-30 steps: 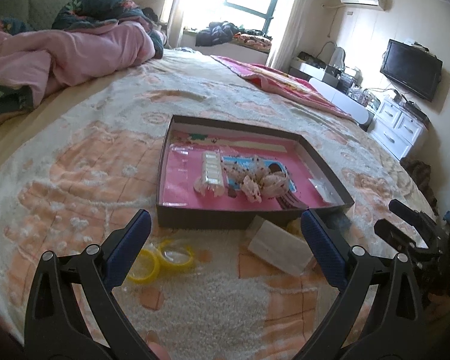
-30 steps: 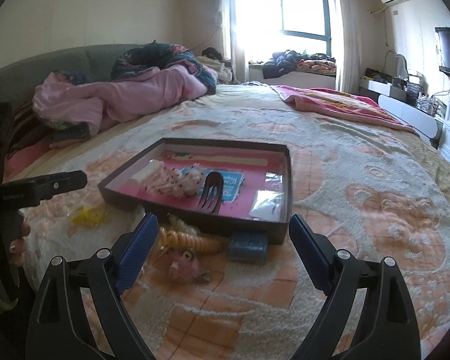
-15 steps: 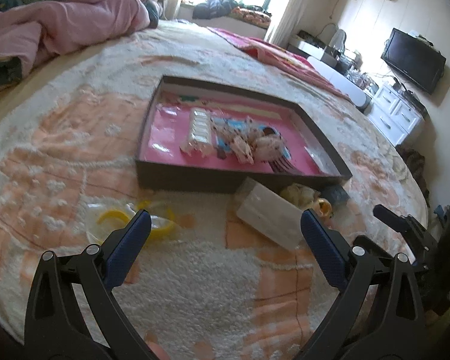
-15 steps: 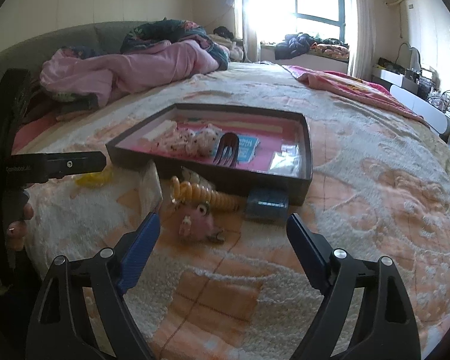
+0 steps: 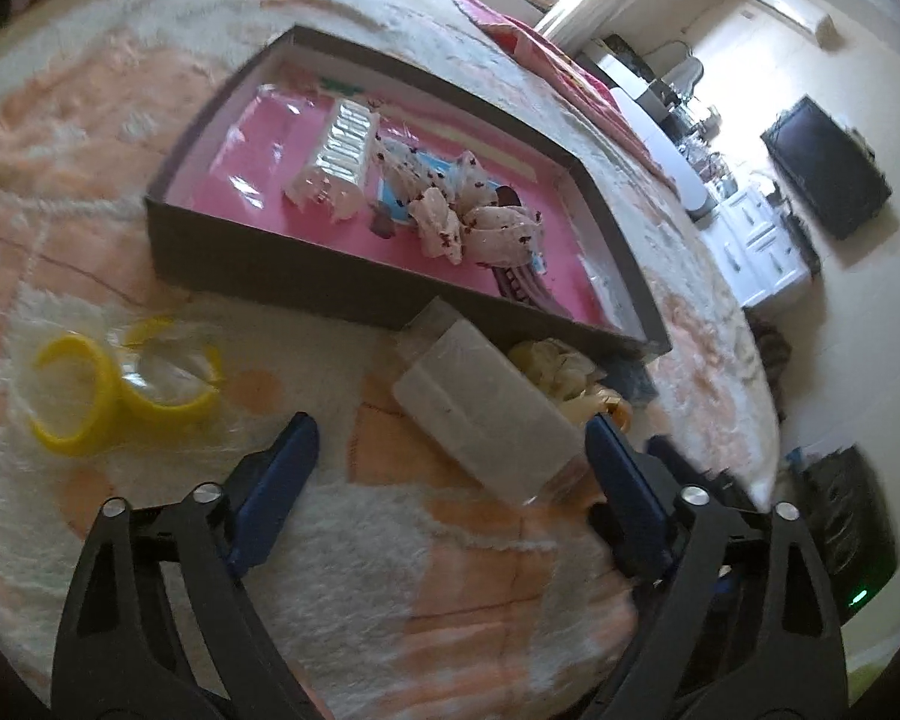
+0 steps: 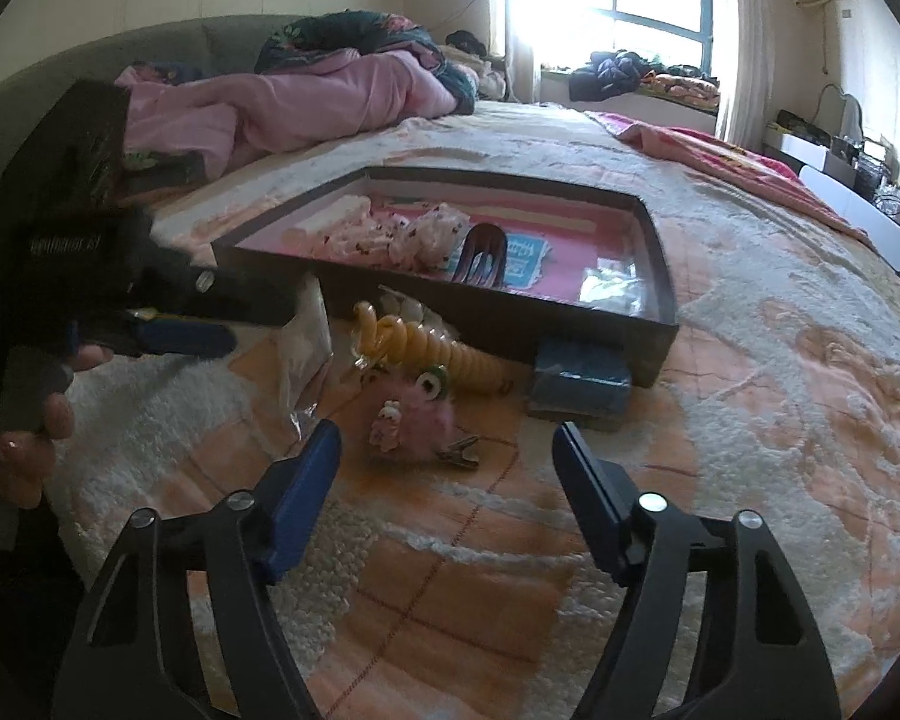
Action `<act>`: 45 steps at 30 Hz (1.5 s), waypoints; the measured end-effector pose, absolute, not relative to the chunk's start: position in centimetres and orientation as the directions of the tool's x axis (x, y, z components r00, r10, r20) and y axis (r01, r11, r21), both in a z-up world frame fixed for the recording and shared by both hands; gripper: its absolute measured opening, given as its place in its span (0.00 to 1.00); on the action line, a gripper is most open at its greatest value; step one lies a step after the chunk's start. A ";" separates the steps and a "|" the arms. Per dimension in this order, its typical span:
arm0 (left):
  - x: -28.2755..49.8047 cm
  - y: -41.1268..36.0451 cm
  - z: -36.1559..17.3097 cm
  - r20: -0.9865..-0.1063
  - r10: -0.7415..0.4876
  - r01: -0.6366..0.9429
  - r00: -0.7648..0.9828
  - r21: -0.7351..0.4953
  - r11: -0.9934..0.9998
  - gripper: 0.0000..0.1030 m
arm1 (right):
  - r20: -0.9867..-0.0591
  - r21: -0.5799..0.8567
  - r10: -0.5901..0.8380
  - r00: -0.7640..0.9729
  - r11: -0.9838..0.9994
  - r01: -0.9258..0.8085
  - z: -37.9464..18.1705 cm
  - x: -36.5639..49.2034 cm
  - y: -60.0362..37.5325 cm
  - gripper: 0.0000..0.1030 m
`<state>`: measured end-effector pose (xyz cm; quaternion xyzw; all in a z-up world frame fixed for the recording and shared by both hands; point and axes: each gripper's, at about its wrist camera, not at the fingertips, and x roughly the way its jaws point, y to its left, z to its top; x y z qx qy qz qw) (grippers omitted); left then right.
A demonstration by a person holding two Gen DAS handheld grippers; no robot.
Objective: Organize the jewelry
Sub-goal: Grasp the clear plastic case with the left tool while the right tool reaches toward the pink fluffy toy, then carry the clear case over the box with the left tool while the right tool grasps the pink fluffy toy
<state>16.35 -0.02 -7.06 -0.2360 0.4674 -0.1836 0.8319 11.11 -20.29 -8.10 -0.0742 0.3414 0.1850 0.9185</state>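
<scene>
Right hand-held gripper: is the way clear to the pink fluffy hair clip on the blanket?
Probably yes. The right hand-held gripper is open, and the pink hair clip lies just ahead between its fingers, nothing covering it; the yellow spiral hair tie sits just behind.

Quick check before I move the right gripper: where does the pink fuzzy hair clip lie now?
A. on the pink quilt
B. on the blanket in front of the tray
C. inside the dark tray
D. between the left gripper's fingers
B: the pink fuzzy hair clip lies on the blanket, outside the dark tray, ahead of the open right gripper.

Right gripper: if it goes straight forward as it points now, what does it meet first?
Probably the pink fluffy clip, just ahead of the open right gripper; behind it lie the yellow coil and tray.
</scene>
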 end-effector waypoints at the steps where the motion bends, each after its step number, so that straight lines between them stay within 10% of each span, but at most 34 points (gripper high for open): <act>1: 16.6 -0.1 -7.1 -0.686 -0.539 0.075 0.488 -0.582 0.810 0.76 | -0.657 -0.007 0.292 0.695 0.920 -0.393 -8.3 11.3 -20.2 0.64; 9: 17.9 -1.2 -7.8 -0.698 -0.529 -0.001 0.484 -0.604 0.797 0.65 | -0.672 0.010 0.313 0.671 0.910 -0.414 -9.1 12.4 -19.5 0.43; 16: 18.5 -1.0 -8.0 -0.716 -0.494 -0.037 0.493 -0.585 0.810 0.42 | -0.666 0.004 0.317 0.675 0.907 -0.421 -9.1 12.2 -19.3 0.42; 31: 16.1 1.0 -6.2 -0.687 -0.493 0.024 0.534 -0.570 0.821 0.28 | -0.617 0.037 0.382 0.687 0.887 -0.460 -7.3 10.5 -19.7 0.37; 34: 15.7 1.3 -5.3 -0.675 -0.481 0.042 0.560 -0.556 0.830 0.09 | -0.599 0.036 0.399 0.694 0.880 -0.474 -6.7 10.0 -19.7 0.37; 45: 15.2 1.7 -2.5 -0.634 -0.436 0.102 0.639 -0.492 0.864 0.09 | -0.560 0.028 0.390 0.731 0.891 -0.454 -5.2 9.5 -20.7 0.37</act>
